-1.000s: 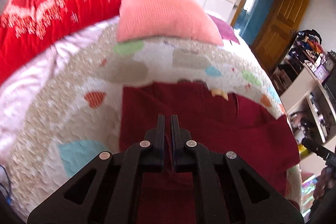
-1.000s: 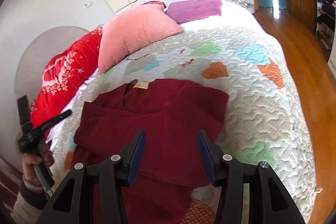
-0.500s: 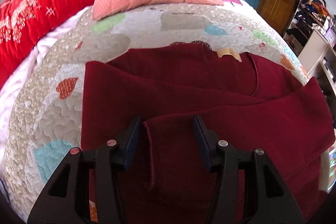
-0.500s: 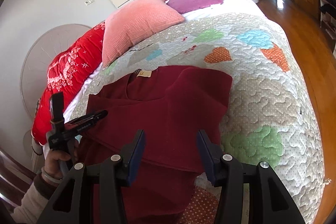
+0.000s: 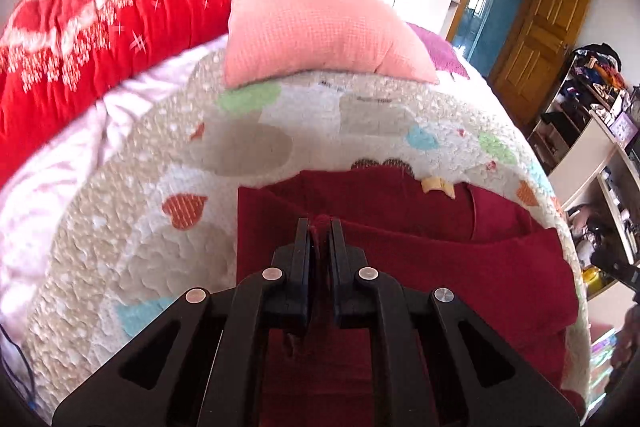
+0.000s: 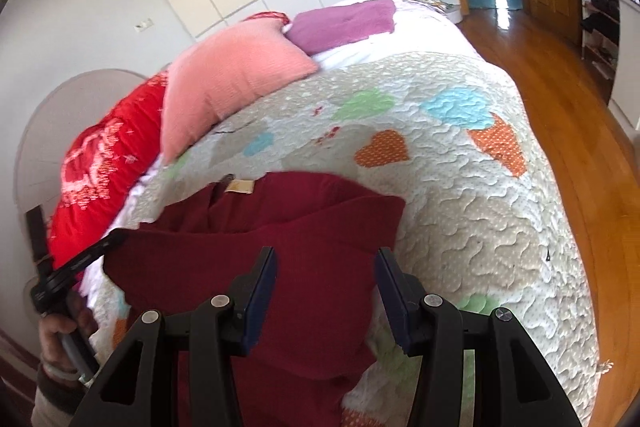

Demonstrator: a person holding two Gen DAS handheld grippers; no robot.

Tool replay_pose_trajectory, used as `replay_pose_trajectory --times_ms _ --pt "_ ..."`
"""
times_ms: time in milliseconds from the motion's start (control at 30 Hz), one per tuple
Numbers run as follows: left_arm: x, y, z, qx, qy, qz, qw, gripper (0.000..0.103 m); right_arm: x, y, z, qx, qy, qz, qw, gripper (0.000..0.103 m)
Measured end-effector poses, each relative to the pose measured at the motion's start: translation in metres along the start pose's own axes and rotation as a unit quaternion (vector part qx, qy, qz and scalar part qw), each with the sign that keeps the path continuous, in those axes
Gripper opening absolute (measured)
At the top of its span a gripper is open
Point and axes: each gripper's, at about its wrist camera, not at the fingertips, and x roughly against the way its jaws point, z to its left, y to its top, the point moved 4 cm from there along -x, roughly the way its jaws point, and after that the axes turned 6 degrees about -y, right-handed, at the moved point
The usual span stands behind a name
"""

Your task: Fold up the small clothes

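Left-wrist view: the left gripper (image 5: pixel 319 227) is clenched on a pinched ridge of the dark red sweater (image 5: pixel 460 267), the cloth standing up between its two black fingers (image 5: pixel 301 247); half a second earlier the same fingers stood wide apart over a sleeve edge, and one second earlier they were again nearly together. The sweater lies flat on the heart-patterned quilt (image 5: pixel 160 227) of the bed, its neckline and tan label (image 5: pixel 438 186) pointing toward the pillows, with one sleeve folded across the body. The camera now sits farther back than half a second ago, so the garment fills less of the frame and more of the quilt shows to its left. Behind the sweater rest a pink pillow (image 5: pixel 316 31) and, to its left, a red blanket (image 5: pixel 92 27). Right-wrist view: the right gripper (image 6: pixel 326 287) is released, its blue-padded fingers (image 6: pixel 390 291) spread wide and hovering over the lower right part of the sweater (image 6: pixel 280 239) without touching it that can be made out; this spacing matches both earlier pictures. The left gripper (image 6: pixel 86 255) appears at the left edge of this view, held by the person's hand (image 6: pixel 60 335) beside the garment's left side, lower in the frame than half a second ago. A purple pillow (image 6: pixel 344 23) lies beyond the pink pillow (image 6: pixel 224 79), and a wooden floor (image 6: pixel 580 115) borders the bed on the right.
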Motion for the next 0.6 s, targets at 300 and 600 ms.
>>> replay_pose_trajectory --times_ms 300,600 --pt "-0.032 -0.03 -0.002 -0.018 0.042 0.04 0.9982 0.007 -0.074 -0.004 -0.001 0.071 -0.094 0.066 0.991 0.046" --pt "-0.02 -0.042 -0.004 -0.004 0.036 0.034 0.9988 0.011 -0.03 -0.052 0.028 0.182 -0.108 0.076 0.974 0.048"
